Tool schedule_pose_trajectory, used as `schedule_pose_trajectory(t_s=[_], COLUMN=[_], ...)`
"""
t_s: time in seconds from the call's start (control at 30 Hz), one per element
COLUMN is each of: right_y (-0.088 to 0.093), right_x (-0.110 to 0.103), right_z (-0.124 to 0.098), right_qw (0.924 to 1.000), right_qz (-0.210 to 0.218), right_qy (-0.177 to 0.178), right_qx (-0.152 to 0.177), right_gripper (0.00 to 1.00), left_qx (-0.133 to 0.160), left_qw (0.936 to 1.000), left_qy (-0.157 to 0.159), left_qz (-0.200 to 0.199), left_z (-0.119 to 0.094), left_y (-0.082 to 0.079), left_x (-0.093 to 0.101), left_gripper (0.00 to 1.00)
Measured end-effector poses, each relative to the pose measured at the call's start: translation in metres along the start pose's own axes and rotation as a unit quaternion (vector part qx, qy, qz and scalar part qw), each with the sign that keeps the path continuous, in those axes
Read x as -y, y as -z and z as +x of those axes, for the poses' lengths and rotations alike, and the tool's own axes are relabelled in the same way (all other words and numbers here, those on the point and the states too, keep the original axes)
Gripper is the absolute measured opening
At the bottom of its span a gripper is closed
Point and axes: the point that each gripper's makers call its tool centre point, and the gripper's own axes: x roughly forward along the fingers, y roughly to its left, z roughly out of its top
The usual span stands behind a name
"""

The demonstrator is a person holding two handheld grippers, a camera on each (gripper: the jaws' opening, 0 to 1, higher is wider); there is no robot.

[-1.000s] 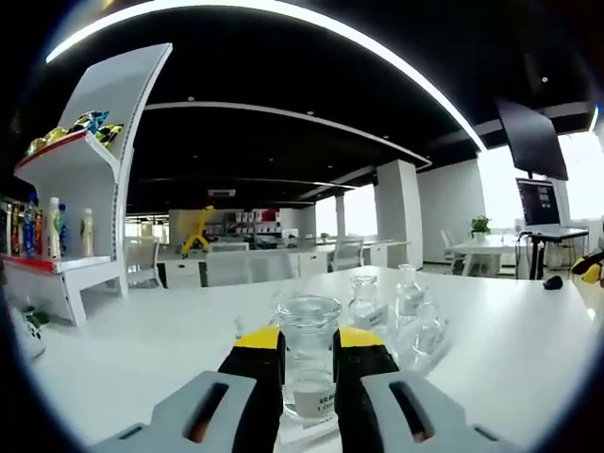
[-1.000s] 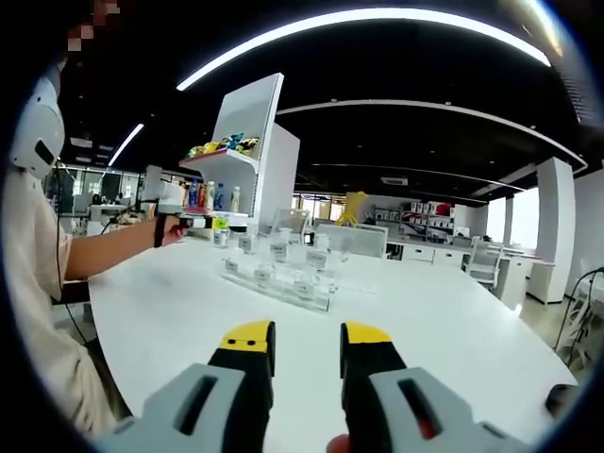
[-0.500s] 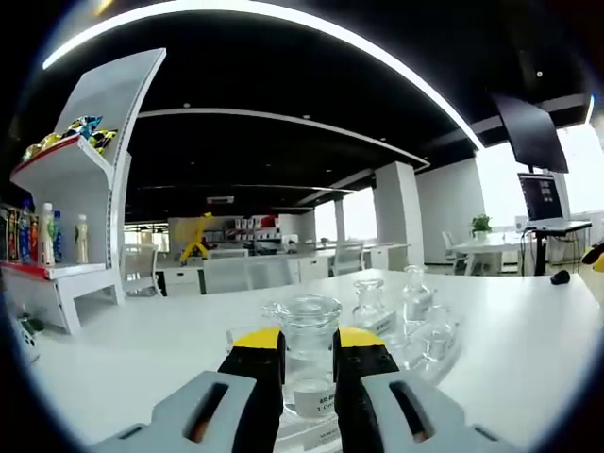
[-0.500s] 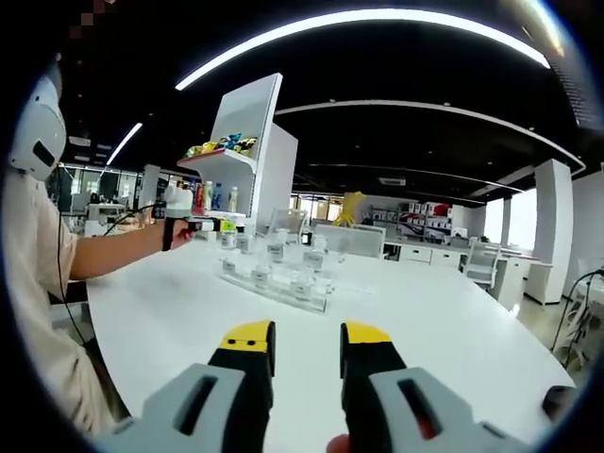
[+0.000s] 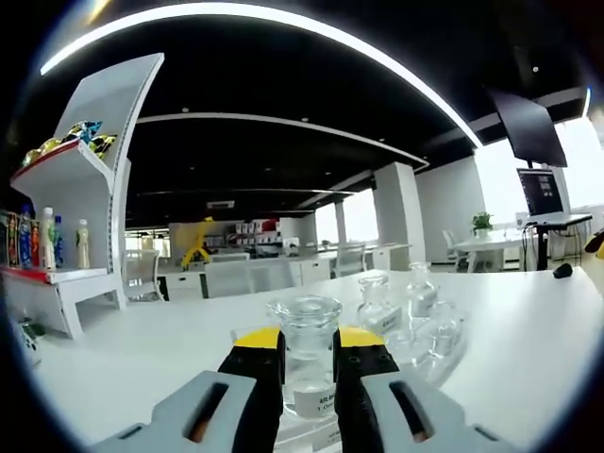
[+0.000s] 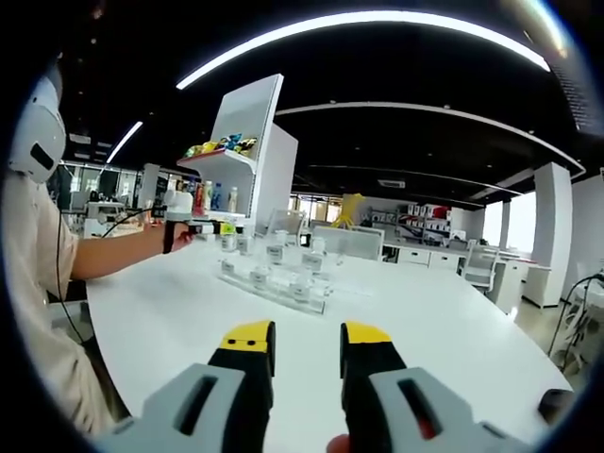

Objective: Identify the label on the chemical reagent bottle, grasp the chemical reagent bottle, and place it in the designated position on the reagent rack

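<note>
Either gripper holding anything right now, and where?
Left gripper grips a glass bottle by its body, below the neck. Right gripper is open, empty.

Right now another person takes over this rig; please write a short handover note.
Left claw: shut on a clear glass reagent bottle with a white label, above the clear plastic reagent rack on the white round table.
Right claw: open, empty, over the table, apart from the rack.
Done: bottle grasped.
Left: set it in its designated slot; label text too small to read.
</note>
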Motion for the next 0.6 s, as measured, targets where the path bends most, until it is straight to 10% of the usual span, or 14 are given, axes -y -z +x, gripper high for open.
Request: schedule_pose_trajectory(t_s=[0.6], right_y=[0.002], right_x=[-0.001], right_z=[0.002], right_qw=[1.0], right_qz=[0.001], right_qy=[-0.001], right_qx=[-0.001], right_gripper=[0.27], left_qx=[-0.007], left_qw=[1.0], left_qy=[0.005], left_qz=[-0.004], left_z=[0.019], left_y=[0.018], left_x=[-0.003], left_gripper=[0.19])
